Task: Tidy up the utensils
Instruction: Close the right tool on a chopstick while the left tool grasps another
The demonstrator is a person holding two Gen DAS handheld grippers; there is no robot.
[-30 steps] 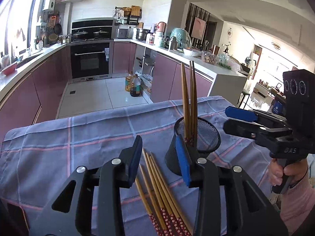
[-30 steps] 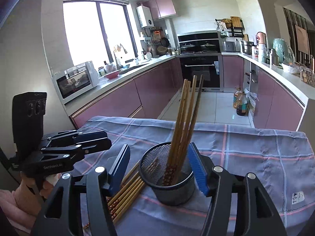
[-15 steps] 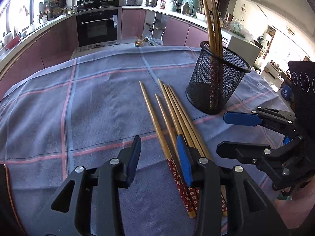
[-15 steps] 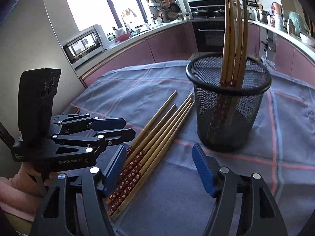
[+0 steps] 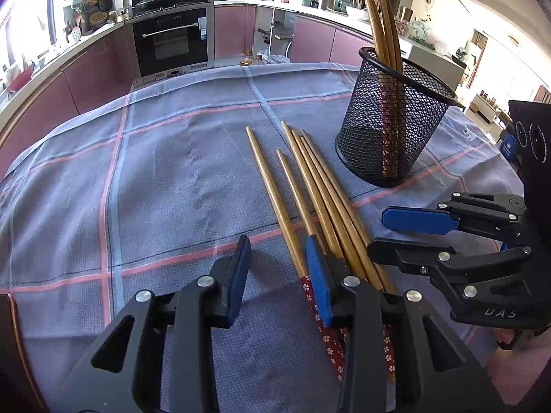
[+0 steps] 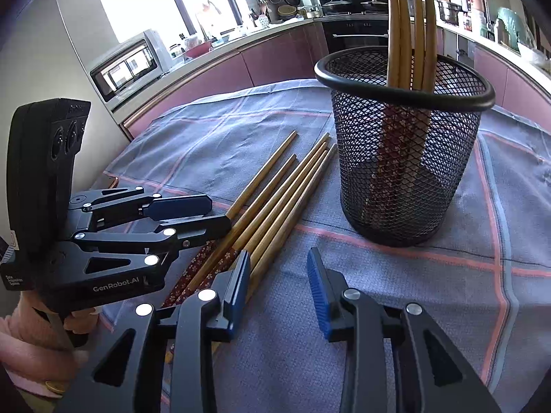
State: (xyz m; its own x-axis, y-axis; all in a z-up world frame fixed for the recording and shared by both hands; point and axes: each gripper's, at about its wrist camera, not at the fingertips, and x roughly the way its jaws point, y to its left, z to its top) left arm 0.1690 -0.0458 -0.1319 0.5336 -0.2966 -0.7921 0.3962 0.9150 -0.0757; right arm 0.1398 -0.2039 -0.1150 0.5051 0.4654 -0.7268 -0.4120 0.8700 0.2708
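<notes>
Nearest you, your left tongs (image 5: 277, 275) sit low over the bench (image 5: 155, 179), released and holding nothing, the right pad just at the handle end of the leftmost of the loose chopsticks (image 5: 310, 199). Your right tongs (image 6: 277, 287) are likewise spread and empty, their left pad just beside the outer stick of the bundle. Five chopsticks lie on the checked cloth (image 6: 499, 213), fanned apart at the tips and crowded at the patterned handles. Beyond them stands the mesh holder (image 5: 396, 127), with several chopsticks already upright inside.

What could go wrong: the handles lie so close that closing either tongs here may pinch two sticks, or nudge one and roll the rest apart. The two tools are also near each other over the same ends, so they could collide. Later, a long stick swung toward the light holder could tip it.

Hard to tell: the handle ends are hidden under the tongs' bodies, so you cannot judge whether they overlap. How many sticks stand in the holder is unclear, and their tops are cut off.
</notes>
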